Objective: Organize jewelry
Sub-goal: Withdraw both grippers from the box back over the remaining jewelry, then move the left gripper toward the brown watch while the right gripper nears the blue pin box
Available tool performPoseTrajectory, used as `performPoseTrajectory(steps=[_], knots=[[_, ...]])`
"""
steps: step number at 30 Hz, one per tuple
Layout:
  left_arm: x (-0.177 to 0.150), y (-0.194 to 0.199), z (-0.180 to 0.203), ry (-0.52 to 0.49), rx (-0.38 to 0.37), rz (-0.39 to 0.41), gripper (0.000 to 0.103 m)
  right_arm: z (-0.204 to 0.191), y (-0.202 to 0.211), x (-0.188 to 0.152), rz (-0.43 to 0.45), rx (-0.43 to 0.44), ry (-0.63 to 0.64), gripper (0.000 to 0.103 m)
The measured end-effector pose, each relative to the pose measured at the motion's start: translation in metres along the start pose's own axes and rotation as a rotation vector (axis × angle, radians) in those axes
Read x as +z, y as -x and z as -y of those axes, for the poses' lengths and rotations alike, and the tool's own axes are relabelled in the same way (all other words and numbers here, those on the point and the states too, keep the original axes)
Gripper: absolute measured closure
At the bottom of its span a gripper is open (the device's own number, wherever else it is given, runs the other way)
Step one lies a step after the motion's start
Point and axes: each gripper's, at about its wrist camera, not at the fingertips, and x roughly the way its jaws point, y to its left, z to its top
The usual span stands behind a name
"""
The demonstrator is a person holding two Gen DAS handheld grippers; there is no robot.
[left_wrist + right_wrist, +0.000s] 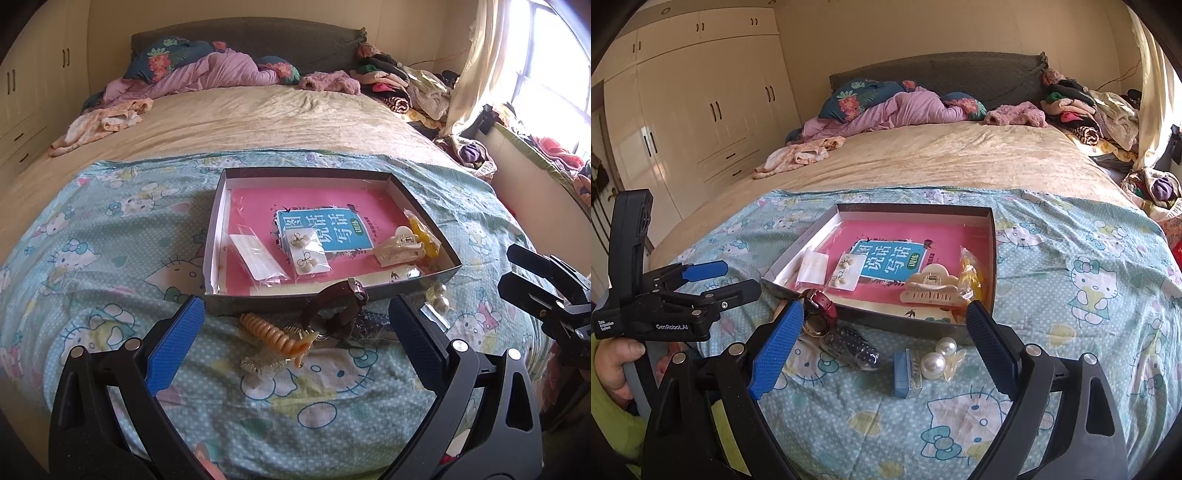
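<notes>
On the bed, I hold both claws wide over the loose watch, ready to put it in the box.

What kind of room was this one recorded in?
A lived-in bedroom, most likely in a home. A large bed with rumpled bedding fills the view, built-in wardrobes line the wall, and clothes are piled by the headboard. The jewelry sits in and around a shallow box on the bed.

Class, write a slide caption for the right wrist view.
Open right gripper hovers over pearls and watch beside the box.
</notes>
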Motion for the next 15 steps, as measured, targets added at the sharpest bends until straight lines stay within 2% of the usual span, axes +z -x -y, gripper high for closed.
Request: performPoseTrajectory(steps=[15], knots=[[-0.027,-0.004,-0.011,0.008,0.003,-0.048,0.01,-0.006,-0.01,-0.021,-0.077,0.014,0.014,0.014]])
